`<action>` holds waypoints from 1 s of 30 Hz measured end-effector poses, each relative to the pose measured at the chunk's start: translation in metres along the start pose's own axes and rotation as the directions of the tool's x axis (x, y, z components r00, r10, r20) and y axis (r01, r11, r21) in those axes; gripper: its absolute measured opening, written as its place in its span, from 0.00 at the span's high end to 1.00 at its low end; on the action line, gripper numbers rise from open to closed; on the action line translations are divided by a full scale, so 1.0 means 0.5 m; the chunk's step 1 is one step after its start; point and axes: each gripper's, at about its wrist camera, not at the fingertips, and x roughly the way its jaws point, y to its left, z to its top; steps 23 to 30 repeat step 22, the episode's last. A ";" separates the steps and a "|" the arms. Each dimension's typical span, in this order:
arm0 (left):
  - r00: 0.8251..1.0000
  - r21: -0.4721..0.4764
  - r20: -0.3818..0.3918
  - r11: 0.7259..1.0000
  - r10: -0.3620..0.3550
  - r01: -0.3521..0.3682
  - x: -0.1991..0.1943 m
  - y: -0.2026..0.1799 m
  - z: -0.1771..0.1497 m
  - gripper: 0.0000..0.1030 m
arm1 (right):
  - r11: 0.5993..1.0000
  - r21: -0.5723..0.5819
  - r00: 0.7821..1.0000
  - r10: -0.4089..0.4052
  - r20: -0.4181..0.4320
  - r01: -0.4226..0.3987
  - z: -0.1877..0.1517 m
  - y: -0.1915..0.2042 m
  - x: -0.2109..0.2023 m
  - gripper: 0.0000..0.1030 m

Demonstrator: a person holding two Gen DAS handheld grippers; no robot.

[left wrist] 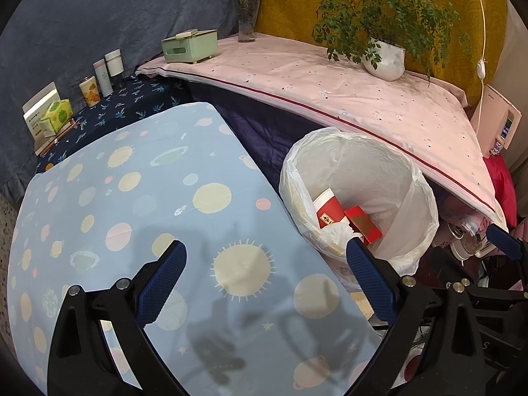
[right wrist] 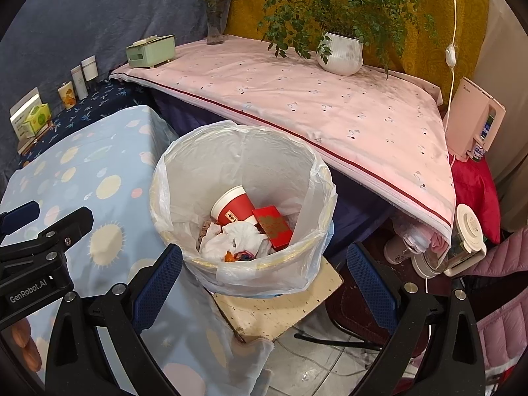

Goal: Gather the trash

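While over the blue table [left wrist: 138, 178]: left gripper [left wrist: 265, 270] fingers wide, empty. Right view: right gripper [right wrist: 264, 269] fingers wide above lined trash bin [right wrist: 325, 198] holding red paper cup [right wrist: 231, 209], red box [right wrist: 274, 227], crumpled tissue [right wrist: 237, 237]; light, crushable, best pinched at edges.

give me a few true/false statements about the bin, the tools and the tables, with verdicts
1. The trash bin is lined with a plastic bag. True.
2. The bin is empty. False: a red paper cup, a red box and crumpled white paper lie in it.
3. The left tool holds a piece of trash. False: its jaws are open over the blue planet-print tablecloth, with nothing between them.
4. The right tool is open, above the bin. True.
5. The potted plant stands on the pink-covered table. True.
6. The flower vase lies tipped over. False: it stands upright.
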 end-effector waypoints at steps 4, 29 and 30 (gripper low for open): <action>1.000 0.006 0.001 1.000 -0.002 0.002 -0.002 -0.006 0.002 0.10 | 1.000 0.000 1.000 -0.001 -0.001 0.001 0.001 -0.001 0.000 0.07; 0.999 0.030 -0.004 0.998 -0.048 0.048 0.002 -0.024 -0.002 0.10 | 1.000 0.013 1.000 -0.016 -0.004 0.016 -0.013 -0.017 -0.008 0.07; 0.999 0.030 -0.004 0.998 -0.048 0.048 0.002 -0.024 -0.002 0.10 | 1.000 0.013 1.000 -0.016 -0.004 0.016 -0.013 -0.017 -0.008 0.07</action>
